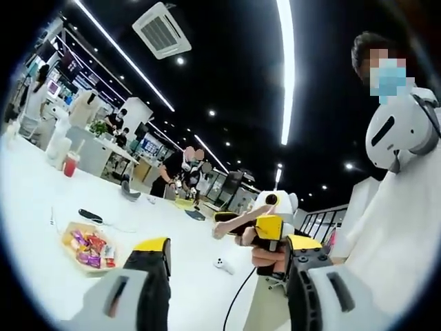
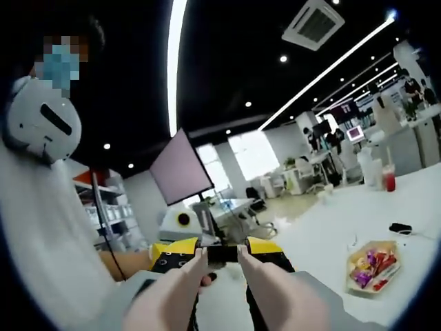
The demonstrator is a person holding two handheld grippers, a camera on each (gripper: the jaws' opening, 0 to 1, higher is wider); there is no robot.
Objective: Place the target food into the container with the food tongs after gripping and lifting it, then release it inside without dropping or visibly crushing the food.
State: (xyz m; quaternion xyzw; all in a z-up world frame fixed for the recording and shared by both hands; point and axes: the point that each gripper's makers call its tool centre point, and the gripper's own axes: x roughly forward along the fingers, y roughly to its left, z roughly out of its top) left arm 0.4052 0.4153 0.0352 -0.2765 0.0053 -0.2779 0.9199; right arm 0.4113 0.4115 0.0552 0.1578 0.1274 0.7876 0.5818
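A shallow tray of coloured wrapped snacks lies on the white table, left of and beyond my left gripper. That gripper's jaws stand wide apart and hold nothing. My right gripper comes in from the right, held up above the table edge, with beige food tongs sticking out of it. In the right gripper view, my right gripper is shut on the food tongs, whose two arms run forward with a small gap at the tips. The snack tray sits far right, well away from the tongs.
A person in white stands close by, holding the grippers. On the table lie a black object, a small white object and a red drink cup. Other people stand at the far end. A monitor stands behind.
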